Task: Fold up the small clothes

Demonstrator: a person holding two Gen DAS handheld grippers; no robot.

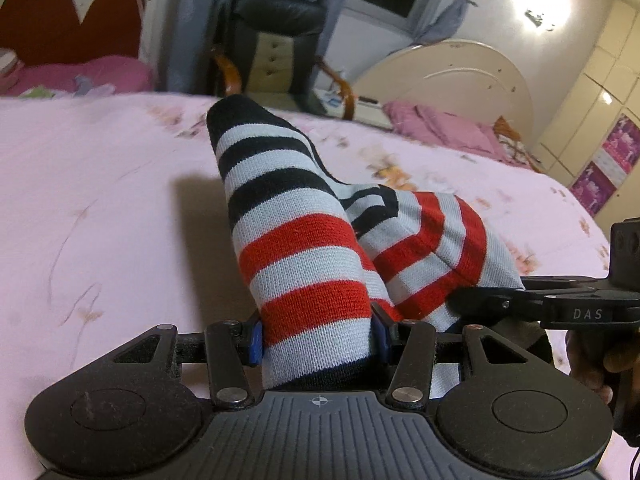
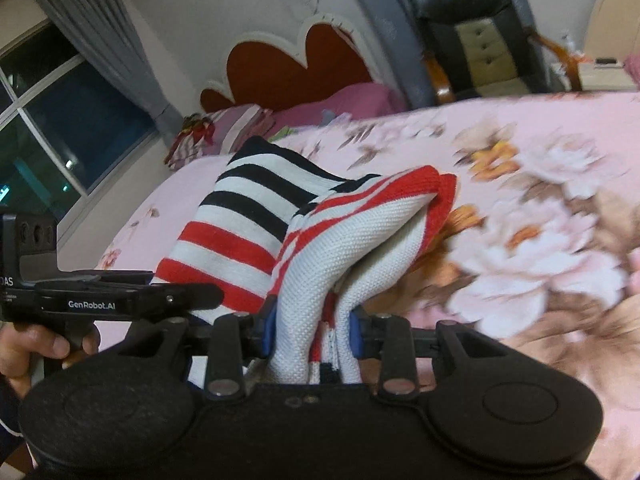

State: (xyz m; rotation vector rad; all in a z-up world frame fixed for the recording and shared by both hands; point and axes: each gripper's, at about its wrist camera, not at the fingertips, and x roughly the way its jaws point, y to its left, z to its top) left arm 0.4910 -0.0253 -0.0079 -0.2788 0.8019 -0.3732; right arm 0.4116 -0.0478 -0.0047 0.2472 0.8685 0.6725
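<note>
Your left gripper [image 1: 318, 338] and right gripper [image 2: 312, 330] each clamp the striped sock [image 1: 304, 256] at lower centre, above the pink bedspread [image 1: 100, 200].

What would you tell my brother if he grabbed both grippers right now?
Left gripper: shut on the striped sock, at its red-banded end.
Right gripper: shut on the same sock's bunched white and red part.
The sock is lifted over the pink floral bedspread, bent between the two grippers.
Done: the sock is picked up and doubled over.
Left: lay it down flat and let go.
</note>
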